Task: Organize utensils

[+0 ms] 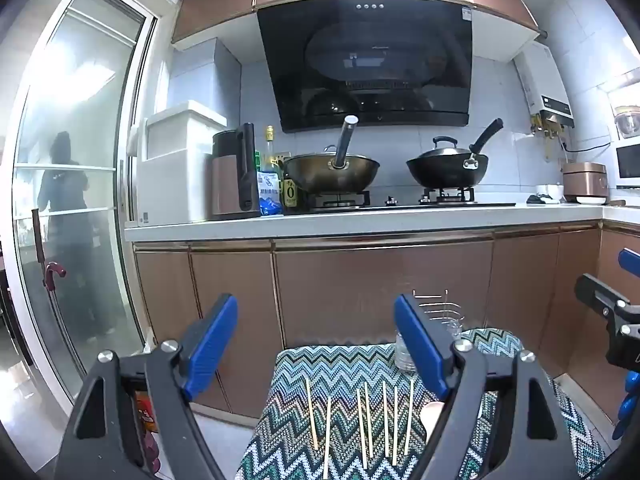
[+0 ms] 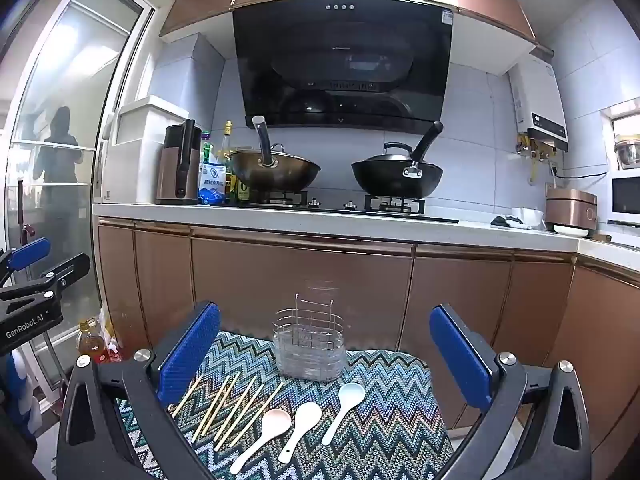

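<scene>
- Brown-fronted kitchen cabinet run with white counter [image 2: 320,220]: spans the background in both views. It carries a two-burner gas hob.
- Black glass range hood [image 2: 340,64]: mounted on the tiled wall above the hob.
- Bronze-coloured wok [image 2: 276,174] and black lidded wok [image 2: 396,178]: one on each burner, handles tilted upward.
- Zigzag-patterned knitted surface in teal, blue and white [image 2: 384,408]: in the foreground, in front of the cabinets. It carries all task items.
- Left gripper, black frame with blue pads [image 1: 316,344]: jaws spread wide, nothing between them. It hovers above the near left part of the surface. Its side profile shows at the left edge of the right wrist view [image 2: 32,276].
- Right gripper, same construction [image 2: 324,352]: jaws spread wide, holding nothing. It hovers above the surface, facing the holder.
- Wire utensil holder with clear plastic base [image 2: 308,340]: stands upright at the far edge of the surface, nothing visible inside it.
- Six pale wooden chopsticks [image 2: 236,408]: lying flat, roughly parallel, on the left part of the surface, apart from the holder.
- Three ceramic soup spoons: pinkish spoon [image 2: 264,436], white spoon [image 2: 300,424], pale blue spoon [image 2: 344,408]. They lie side by side just right of the chopsticks, bowls toward the holder, handles toward the camera.
</scene>
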`<move>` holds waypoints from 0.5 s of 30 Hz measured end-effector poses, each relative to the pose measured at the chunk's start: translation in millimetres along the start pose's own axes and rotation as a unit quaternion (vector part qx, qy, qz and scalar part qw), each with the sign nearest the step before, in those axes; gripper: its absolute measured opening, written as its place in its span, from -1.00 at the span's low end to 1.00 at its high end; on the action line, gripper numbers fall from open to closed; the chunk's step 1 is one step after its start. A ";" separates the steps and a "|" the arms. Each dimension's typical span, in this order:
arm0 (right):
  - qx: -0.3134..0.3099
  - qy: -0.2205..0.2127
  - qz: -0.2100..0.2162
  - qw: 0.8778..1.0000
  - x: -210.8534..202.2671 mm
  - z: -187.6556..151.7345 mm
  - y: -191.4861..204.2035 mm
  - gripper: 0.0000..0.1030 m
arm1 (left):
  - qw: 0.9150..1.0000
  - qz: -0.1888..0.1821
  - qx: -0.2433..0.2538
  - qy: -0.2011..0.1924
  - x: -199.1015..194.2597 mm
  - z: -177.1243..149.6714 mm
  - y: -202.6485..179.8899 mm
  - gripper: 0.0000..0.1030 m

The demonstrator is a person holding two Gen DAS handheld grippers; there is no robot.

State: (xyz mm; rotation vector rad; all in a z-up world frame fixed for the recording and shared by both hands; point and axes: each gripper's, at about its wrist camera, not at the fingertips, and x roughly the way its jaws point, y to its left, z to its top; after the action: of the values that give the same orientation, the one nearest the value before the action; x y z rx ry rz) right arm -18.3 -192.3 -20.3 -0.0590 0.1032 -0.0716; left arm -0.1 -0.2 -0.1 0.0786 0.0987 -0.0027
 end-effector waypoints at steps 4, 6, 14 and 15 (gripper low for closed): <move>0.001 0.003 0.002 1.000 0.4 0.3 -0.4 0.99 | 1.000 -0.002 -0.004 0.004 -1.1 -0.7 -4.1 0.55; -0.002 0.004 0.001 1.000 0.2 0.9 0.0 0.99 | 1.000 -0.002 -0.025 0.015 5.9 -2.0 7.3 0.55; -0.002 0.017 -0.016 1.000 6.5 -2.2 -10.2 0.99 | 0.999 0.016 -0.028 0.028 18.1 -11.1 12.4 0.55; -0.002 0.019 -0.018 1.000 8.0 -1.6 -11.1 0.99 | 0.999 0.017 -0.030 0.031 19.6 -11.8 14.6 0.55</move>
State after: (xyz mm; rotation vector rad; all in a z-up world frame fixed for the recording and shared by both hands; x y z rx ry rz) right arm -11.3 -204.0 -22.0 -0.0638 0.1409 -0.1081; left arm 18.4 15.3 -12.7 0.0204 0.1592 0.0368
